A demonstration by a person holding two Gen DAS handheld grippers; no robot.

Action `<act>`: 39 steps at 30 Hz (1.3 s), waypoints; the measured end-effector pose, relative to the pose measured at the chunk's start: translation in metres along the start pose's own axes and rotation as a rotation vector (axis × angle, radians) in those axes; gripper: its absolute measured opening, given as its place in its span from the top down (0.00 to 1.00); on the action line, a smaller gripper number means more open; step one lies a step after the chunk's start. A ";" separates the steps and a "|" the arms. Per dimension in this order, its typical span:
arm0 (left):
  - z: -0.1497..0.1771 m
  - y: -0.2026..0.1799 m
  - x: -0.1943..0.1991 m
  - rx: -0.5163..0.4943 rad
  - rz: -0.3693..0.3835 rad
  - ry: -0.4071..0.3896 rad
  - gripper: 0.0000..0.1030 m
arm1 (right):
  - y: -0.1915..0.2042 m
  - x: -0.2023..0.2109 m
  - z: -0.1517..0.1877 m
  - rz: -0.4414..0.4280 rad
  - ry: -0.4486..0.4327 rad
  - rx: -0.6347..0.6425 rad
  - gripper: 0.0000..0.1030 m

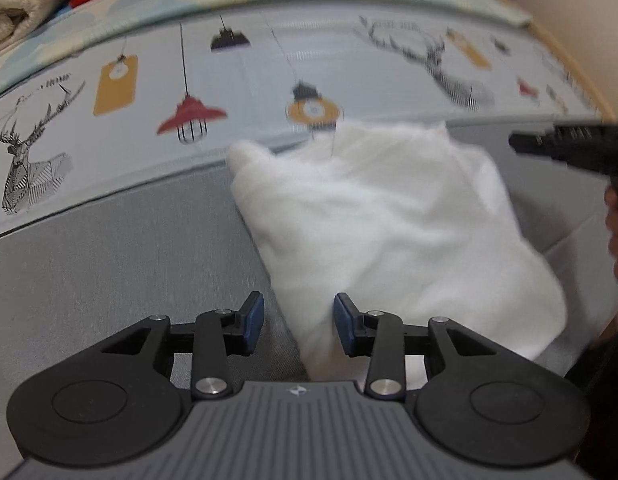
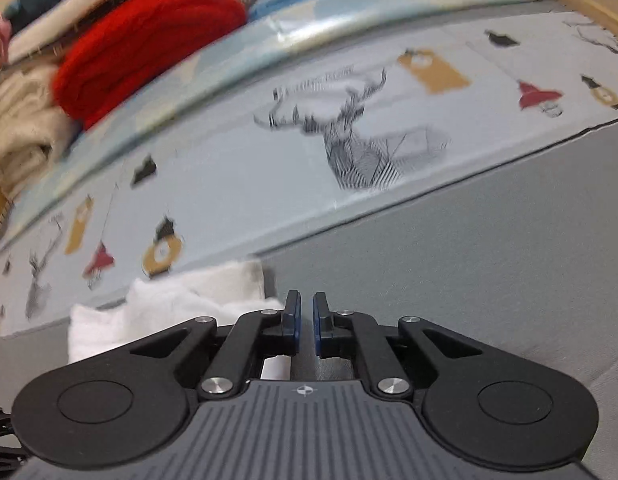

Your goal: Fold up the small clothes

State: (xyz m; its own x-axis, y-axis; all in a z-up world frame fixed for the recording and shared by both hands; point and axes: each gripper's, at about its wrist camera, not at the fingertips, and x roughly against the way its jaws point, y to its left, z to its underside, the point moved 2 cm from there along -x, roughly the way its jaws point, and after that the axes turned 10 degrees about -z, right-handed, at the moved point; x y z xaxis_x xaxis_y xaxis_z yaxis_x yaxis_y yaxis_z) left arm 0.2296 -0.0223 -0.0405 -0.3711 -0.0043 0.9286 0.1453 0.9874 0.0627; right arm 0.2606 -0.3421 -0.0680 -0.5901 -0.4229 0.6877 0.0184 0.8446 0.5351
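White garment [image 1: 389, 232] is seen lying rumpled on the grey surface [image 1: 109, 264], near the printed cloth [image 1: 269, 80] behind it. A fold appears to be in hand. The left hand-held gripper [image 1: 299, 320] is held partly open at the garment's near edge, with nothing pinched. The right hand-held gripper [image 2: 305, 320] is almost closed at the garment's right edge; whether fabric is caught cannot be told. A grasp of an edge is judged to be needed next. Open grey room is left on both sides.
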 end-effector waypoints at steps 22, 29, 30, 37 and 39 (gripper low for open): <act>-0.003 0.014 -0.042 0.367 0.092 0.185 0.26 | 0.005 -0.003 0.028 -0.155 0.291 0.127 0.39; -0.004 0.015 -0.067 0.403 0.153 0.215 0.21 | 0.012 -0.033 0.044 -0.149 0.422 0.150 0.39; -0.006 0.014 -0.069 0.401 0.164 0.212 0.21 | 0.013 -0.037 0.046 -0.153 0.439 0.156 0.39; -0.025 0.005 -0.066 0.304 0.166 0.074 0.55 | 0.012 -0.050 0.040 -0.214 0.472 0.100 0.61; -0.034 0.002 -0.060 0.272 0.145 0.006 0.59 | 0.014 -0.048 0.034 -0.231 0.442 0.100 0.69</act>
State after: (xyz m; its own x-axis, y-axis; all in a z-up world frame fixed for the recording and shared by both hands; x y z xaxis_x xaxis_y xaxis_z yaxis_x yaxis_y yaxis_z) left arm 0.2831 -0.0253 -0.0836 -0.3589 0.1401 0.9228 -0.0548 0.9838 -0.1706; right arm 0.2615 -0.2987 -0.1104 -0.1710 -0.6824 0.7107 -0.1621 0.7310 0.6629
